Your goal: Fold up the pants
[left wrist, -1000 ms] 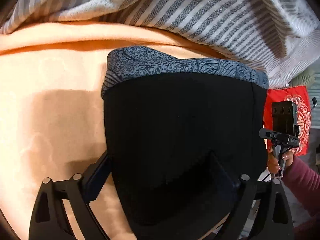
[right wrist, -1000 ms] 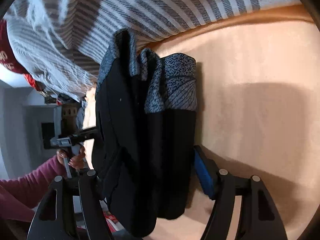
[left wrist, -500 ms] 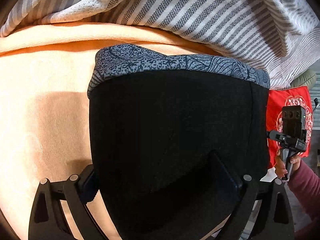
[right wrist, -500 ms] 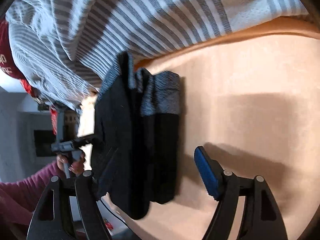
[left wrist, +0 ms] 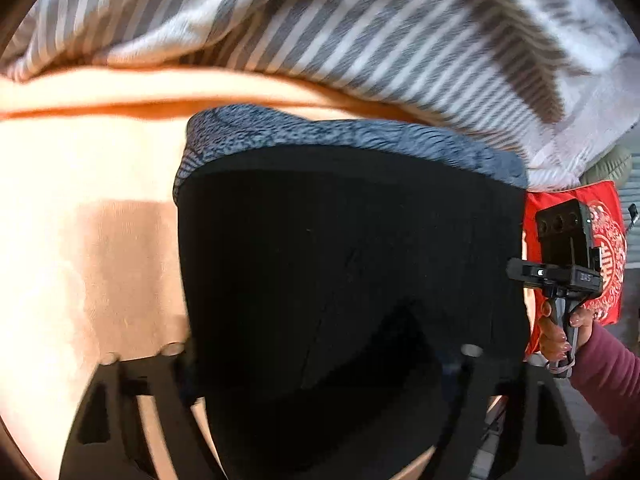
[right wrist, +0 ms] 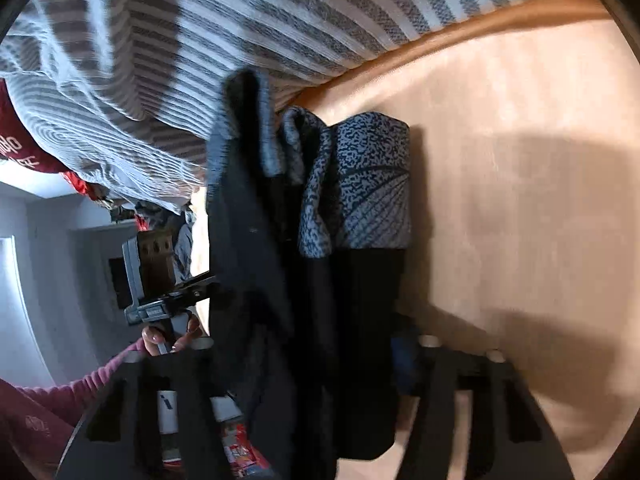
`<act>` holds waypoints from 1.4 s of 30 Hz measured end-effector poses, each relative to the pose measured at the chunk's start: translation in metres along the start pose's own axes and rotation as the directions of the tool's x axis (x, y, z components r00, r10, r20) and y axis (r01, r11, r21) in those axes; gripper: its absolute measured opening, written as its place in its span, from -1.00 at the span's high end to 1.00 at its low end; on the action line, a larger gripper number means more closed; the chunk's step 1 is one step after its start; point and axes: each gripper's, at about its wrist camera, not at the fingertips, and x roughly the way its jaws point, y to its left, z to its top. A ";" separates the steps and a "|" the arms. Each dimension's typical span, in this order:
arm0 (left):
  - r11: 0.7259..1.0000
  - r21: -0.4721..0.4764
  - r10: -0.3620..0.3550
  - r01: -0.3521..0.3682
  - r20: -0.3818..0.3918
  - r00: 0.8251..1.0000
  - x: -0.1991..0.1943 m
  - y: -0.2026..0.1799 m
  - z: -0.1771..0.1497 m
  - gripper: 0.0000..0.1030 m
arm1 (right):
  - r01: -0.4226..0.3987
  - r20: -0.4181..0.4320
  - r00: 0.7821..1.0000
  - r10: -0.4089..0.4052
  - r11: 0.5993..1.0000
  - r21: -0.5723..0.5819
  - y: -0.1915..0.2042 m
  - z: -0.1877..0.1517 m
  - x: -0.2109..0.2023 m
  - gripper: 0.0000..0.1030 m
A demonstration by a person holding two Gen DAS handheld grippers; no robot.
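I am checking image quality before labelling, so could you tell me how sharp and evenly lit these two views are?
Left wrist view: motion blur smears the striped blanket and the left gripper; the black pants show almost no detail. Right wrist view: sharper, the patterned waistband is readable, and hard shadows fall on the orange sheet. Both have fisheye curvature and dark corners.

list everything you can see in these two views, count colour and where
pants: one, black with grey patterned waistband, lying on the orange sheet, between both grippers' fingers
orange sheet: one, peach-orange, under the pants
striped blanket: one, grey and white, bunched beyond the pants
red cloth: one, red with white pattern, far right in the left wrist view
left hand-held gripper: black, pants between its fingers
right hand-held gripper: black, blue pad, around the pants
hand: one, maroon sleeve, gripping the right handle
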 end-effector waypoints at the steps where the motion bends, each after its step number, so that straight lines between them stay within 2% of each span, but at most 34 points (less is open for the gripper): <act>1: 1.000 0.001 -0.002 0.002 0.007 1.000 -0.004 -0.003 -0.002 -0.33 | -0.004 0.008 1.000 0.004 1.000 0.008 0.004 -0.003 -0.003 0.09; 5: 1.000 0.012 0.012 -0.012 0.022 1.000 -0.022 -0.018 -0.009 -0.20 | -0.037 0.035 0.999 0.036 0.999 0.024 0.015 -0.013 -0.014 0.20; 12: 0.996 0.073 0.042 -0.044 0.023 0.999 -0.047 -0.055 -0.048 -0.20 | -0.050 0.037 0.998 0.049 0.998 0.022 0.037 -0.056 -0.043 0.22; 15: 0.996 0.070 0.053 -0.053 0.011 0.999 -0.040 -0.075 -0.066 -0.20 | -0.045 0.034 0.998 0.044 0.998 0.034 0.038 -0.079 -0.050 0.22; 19: 0.994 0.052 0.099 -0.098 -0.029 0.995 -0.016 -0.077 -0.093 -0.20 | -0.018 0.025 1.000 0.016 0.998 0.067 0.025 -0.104 -0.042 0.22; 21: 0.991 0.025 0.136 -0.135 -0.040 0.990 -0.005 -0.073 -0.104 -0.26 | 0.021 0.011 1.000 -0.022 0.996 0.082 0.014 -0.112 -0.034 0.15; 22: 0.988 0.010 0.156 -0.156 -0.035 0.987 -0.003 -0.071 -0.107 -0.44 | 0.051 0.005 0.999 -0.052 0.995 0.089 0.008 -0.114 -0.029 0.11; 23: 0.984 0.004 0.180 -0.180 -0.022 0.984 -0.005 -0.071 -0.109 -0.53 | 0.069 0.001 0.998 -0.070 0.993 0.094 0.005 -0.114 -0.028 0.00; 24: 0.979 0.005 0.206 -0.206 -0.005 0.979 -0.008 -0.073 -0.110 -0.53 | 0.093 0.002 0.996 -0.094 0.991 0.093 0.003 -0.115 -0.029 -0.10; 27: 0.957 0.015 0.290 -0.290 0.028 0.957 -0.023 -0.080 -0.111 -0.53 | 0.200 0.034 0.978 -0.204 0.975 0.100 0.012 -0.117 -0.039 -0.16; 29: 0.946 0.023 0.322 -0.324 0.054 0.945 -0.034 -0.089 -0.111 -0.53 | 0.285 0.069 0.954 -0.292 0.954 0.097 0.018 -0.119 -0.056 -0.11; 30: 0.942 0.030 0.331 -0.334 0.071 0.941 -0.039 -0.095 -0.110 -0.53 | 0.338 0.097 0.933 -0.347 0.936 0.097 0.027 -0.119 -0.066 0.12; 32: 0.933 0.054 0.349 -0.357 0.114 0.930 -0.051 -0.111 -0.109 -0.53 | 0.345 0.142 0.924 -0.356 0.933 0.100 0.039 -0.120 -0.080 0.47; 34: 0.928 0.078 0.353 -0.365 0.131 0.926 -0.055 -0.124 -0.108 -0.53 | 0.334 0.189 0.919 -0.347 0.938 0.094 0.053 -0.120 -0.090 0.51; 36: 0.925 0.092 0.356 -0.368 0.126 0.926 -0.049 -0.131 -0.105 -0.53 | 0.358 0.213 0.907 -0.364 0.931 0.065 0.069 -0.119 -0.089 0.51; 38: 0.913 0.103 0.384 -0.394 0.110 0.917 -0.041 -0.135 -0.116 -0.53 | 0.423 0.213 0.883 -0.417 0.906 0.021 0.084 -0.122 -0.080 0.51; 40: 0.900 0.102 0.415 -0.424 0.092 0.905 -0.021 -0.138 -0.119 -0.53 | 0.510 0.187 0.847 -0.497 0.859 -0.029 0.094 -0.131 -0.062 0.51; 42: 0.892 0.102 0.433 -0.441 0.090 0.897 -0.017 -0.133 -0.124 -0.53 | 0.558 0.152 0.825 -0.544 0.827 -0.070 0.099 -0.140 -0.043 0.51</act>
